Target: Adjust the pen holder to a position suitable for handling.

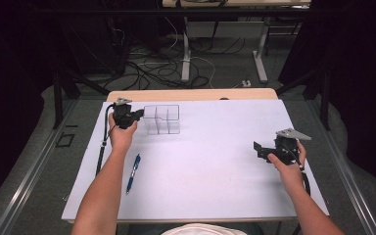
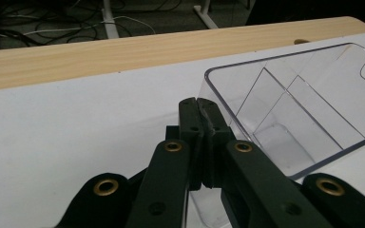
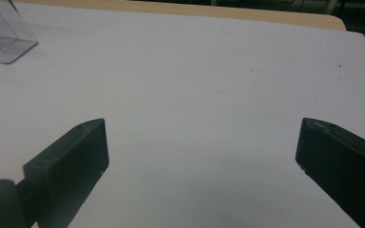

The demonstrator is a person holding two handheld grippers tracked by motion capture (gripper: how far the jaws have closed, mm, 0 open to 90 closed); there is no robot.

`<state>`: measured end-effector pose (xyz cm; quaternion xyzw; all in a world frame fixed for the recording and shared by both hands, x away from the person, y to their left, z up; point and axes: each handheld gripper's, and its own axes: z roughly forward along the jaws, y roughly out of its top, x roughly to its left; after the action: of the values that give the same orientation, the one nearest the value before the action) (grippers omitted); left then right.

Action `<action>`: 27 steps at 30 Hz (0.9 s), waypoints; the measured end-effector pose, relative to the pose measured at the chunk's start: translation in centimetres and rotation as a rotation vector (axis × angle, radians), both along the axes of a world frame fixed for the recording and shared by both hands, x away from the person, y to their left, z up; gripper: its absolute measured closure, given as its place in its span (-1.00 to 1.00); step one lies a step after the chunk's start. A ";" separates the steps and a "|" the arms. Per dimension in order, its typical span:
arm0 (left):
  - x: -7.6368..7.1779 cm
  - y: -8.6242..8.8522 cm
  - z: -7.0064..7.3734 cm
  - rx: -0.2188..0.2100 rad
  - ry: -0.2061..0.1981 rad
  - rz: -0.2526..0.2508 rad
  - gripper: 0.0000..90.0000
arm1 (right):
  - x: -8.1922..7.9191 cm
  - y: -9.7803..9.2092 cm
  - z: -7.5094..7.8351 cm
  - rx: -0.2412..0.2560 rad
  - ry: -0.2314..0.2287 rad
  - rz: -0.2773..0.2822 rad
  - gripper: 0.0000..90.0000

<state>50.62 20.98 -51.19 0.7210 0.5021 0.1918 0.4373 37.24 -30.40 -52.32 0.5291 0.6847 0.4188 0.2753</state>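
Note:
A clear plastic organiser [image 1: 162,119] with several compartments stands on the white tabletop [image 1: 215,161] at the back left. My left gripper [image 1: 140,114] is at its left side. In the left gripper view the jaws are pressed together, shut, with the organiser [image 2: 304,109] wall just right of the left gripper [image 2: 197,101] tips; I see nothing held between them. My right gripper [image 1: 257,149] is held over the right part of the table, open wide. Its jaws stand far apart over bare white surface in the right gripper view [image 3: 202,142]. The organiser's corner [image 3: 2,38] shows at that view's top left.
A blue pen [image 1: 133,172] lies on the table near the person's left forearm. A wooden strip [image 1: 191,94] runs along the table's far edge. Beyond it, cables and table legs [image 1: 186,58] cover the floor.

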 end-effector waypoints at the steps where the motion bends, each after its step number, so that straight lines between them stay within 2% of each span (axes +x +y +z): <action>1: 0.0 -0.3 -0.1 -0.006 -0.008 0.002 1.00 | 0.0 0.0 0.0 0.001 0.002 -0.002 -0.92; 6: -0.1 -1.6 -0.2 -0.026 0.004 -0.003 1.00 | 0.1 0.1 -0.1 0.000 0.003 0.004 -0.92; 8: -0.2 -2.9 0.1 -0.011 0.007 -0.024 1.00 | 0.0 0.2 -0.1 0.004 0.009 0.004 -0.92; 9: -0.2 -2.9 0.1 -0.011 0.007 -0.024 1.00 | 0.0 0.2 -0.1 0.004 0.009 0.004 -0.92; 10: -0.3 -3.8 0.5 0.003 0.014 -0.047 1.00 | 0.0 0.2 -0.1 0.003 0.006 0.004 -0.92; 12: -0.4 -4.4 0.5 0.000 0.005 -0.041 1.00 | 0.0 0.2 -0.1 -0.002 0.004 0.005 -0.92; 13: -0.5 -5.4 0.6 -0.001 0.015 -0.053 1.00 | 0.0 0.2 -0.1 0.001 0.004 0.005 -0.92; 20: -1.1 -8.4 0.5 -0.013 0.036 -0.075 1.00 | 0.0 0.3 0.0 0.001 0.007 0.006 -0.92; 25: -1.5 -9.4 0.5 -0.015 0.048 -0.087 1.00 | 0.0 0.3 -0.1 -0.003 0.000 0.014 -0.92; 27: -1.5 -9.7 0.5 -0.003 0.038 -0.094 1.00 | 0.0 0.3 -0.1 -0.005 -0.002 0.014 -0.92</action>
<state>49.13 11.29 -50.74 0.7467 0.4762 0.1565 0.4372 37.28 -30.13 -52.40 0.5232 0.6893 0.4196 0.2741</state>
